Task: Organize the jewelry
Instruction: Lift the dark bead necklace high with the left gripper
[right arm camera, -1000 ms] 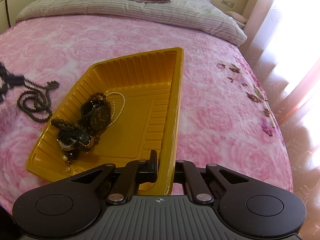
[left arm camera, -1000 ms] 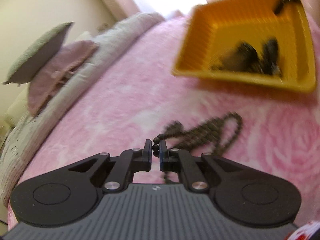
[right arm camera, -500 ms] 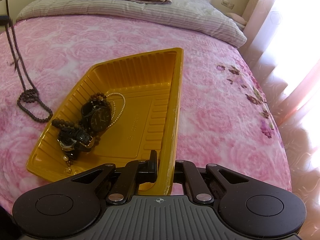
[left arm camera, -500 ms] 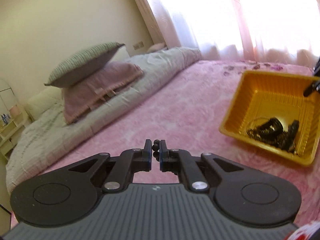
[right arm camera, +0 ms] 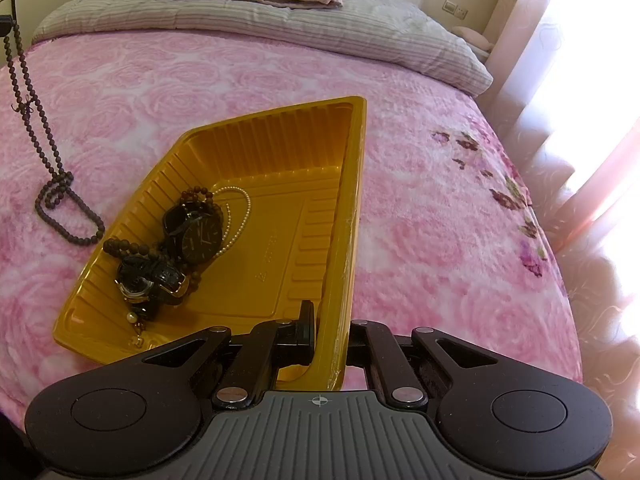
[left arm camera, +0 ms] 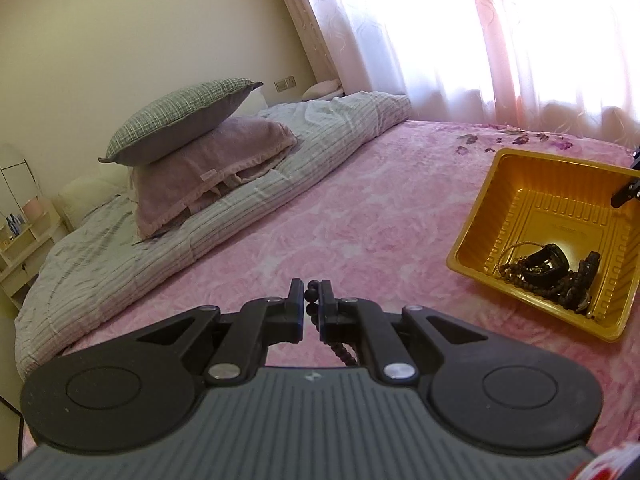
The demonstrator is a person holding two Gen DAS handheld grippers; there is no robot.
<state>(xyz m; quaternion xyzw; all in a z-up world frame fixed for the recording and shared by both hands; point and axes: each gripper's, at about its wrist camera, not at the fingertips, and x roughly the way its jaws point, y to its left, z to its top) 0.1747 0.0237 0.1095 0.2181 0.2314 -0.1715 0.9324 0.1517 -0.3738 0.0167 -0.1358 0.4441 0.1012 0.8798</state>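
Left wrist view: left gripper [left arm camera: 311, 300] clenched on a dark bead necklace [left arm camera: 310, 295], a few beads pinched between the pads, the rest of the strand dropping out of sight below. Raised above the pink bedspread [left arm camera: 360, 216], probably to lift the long strand free before carrying it over. To the right, yellow plastic tray [left arm camera: 480, 216] resting on the bedspread, already loaded with watches and beaded pieces [left arm camera: 548, 268] in its near corner.

Right wrist view: right gripper [right arm camera: 326, 330] clamped on the tray's near wall [right arm camera: 340, 280], one finger inside and one outside, apparently to steady the light tray for the drop. Necklace [right arm camera: 40, 128] hanging at far left, its lower loop lying on the bedspread just beside the tray, not yet inside. Black watch [right arm camera: 200, 236] and pearl strand [right arm camera: 240, 208] lying on the tray floor.
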